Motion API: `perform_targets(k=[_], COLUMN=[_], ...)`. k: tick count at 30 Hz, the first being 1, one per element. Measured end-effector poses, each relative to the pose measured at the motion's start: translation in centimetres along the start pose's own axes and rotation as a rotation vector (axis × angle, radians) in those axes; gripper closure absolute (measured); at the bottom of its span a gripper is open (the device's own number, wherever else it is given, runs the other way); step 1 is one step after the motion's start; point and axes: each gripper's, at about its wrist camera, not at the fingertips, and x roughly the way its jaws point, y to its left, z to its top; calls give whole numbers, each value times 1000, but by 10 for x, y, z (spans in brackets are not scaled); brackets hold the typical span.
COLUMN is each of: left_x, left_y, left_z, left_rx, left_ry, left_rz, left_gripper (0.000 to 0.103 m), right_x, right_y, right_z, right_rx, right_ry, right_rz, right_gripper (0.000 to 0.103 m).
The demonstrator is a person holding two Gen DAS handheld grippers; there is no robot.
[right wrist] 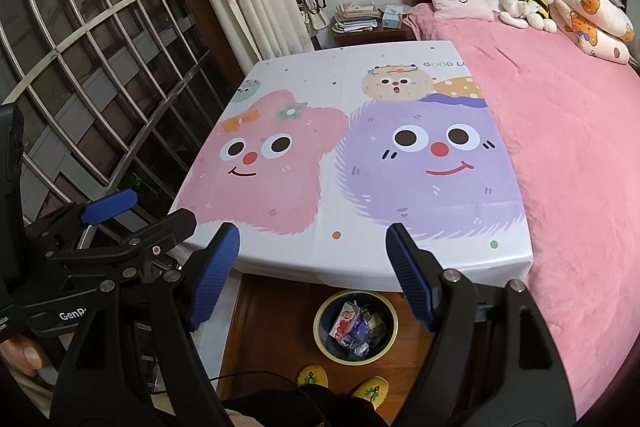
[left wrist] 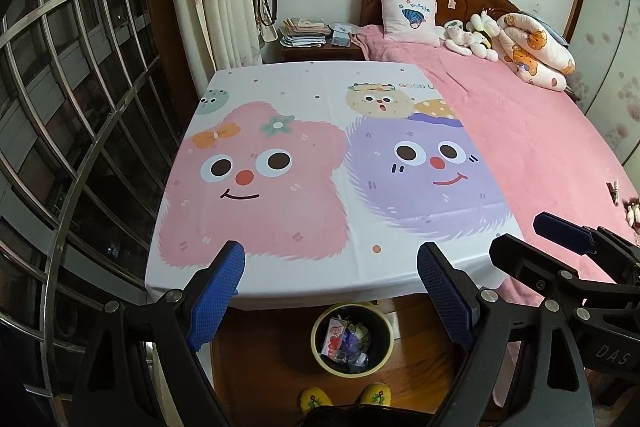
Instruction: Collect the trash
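A round dark trash bin (left wrist: 317,331) (right wrist: 319,323) with a yellowish rim stands on the wooden floor just in front of the table. Wrappers and crumpled plastic (left wrist: 346,341) (right wrist: 356,327) lie inside it. My left gripper (left wrist: 330,247) hangs open above the table's near edge and the bin, nothing between its blue pads. My right gripper (right wrist: 313,227) is open and empty too, close beside it. Each shows in the other's view: the right gripper (left wrist: 520,233) at the right, the left gripper (right wrist: 160,205) at the left. The cartoon tablecloth (left wrist: 280,167) (right wrist: 320,167) carries no loose items.
A bed with a pink blanket (left wrist: 520,131) (right wrist: 560,147) adjoins the table on the right, with two small objects (left wrist: 616,191) near its right edge. Window bars (left wrist: 80,107) close the left side. A cluttered nightstand (left wrist: 316,39) stands behind. Yellow slippers (left wrist: 316,397) show below the bin.
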Motion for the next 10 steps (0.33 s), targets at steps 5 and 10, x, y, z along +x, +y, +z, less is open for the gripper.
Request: perform_targets(k=[5, 10], left_x=[5, 10], left_y=[-8, -14], left_z=[-8, -12], left_rx=[-10, -22], left_ry=[8, 15], left_rz=[8, 20], left_gripper=[14, 14], right_x=[3, 6], right_y=[-5, -8], right_z=[-4, -4], right_rx=[-3, -9], right_ry=[10, 18], right_rz=[4, 12], right_gripper=[30, 29])
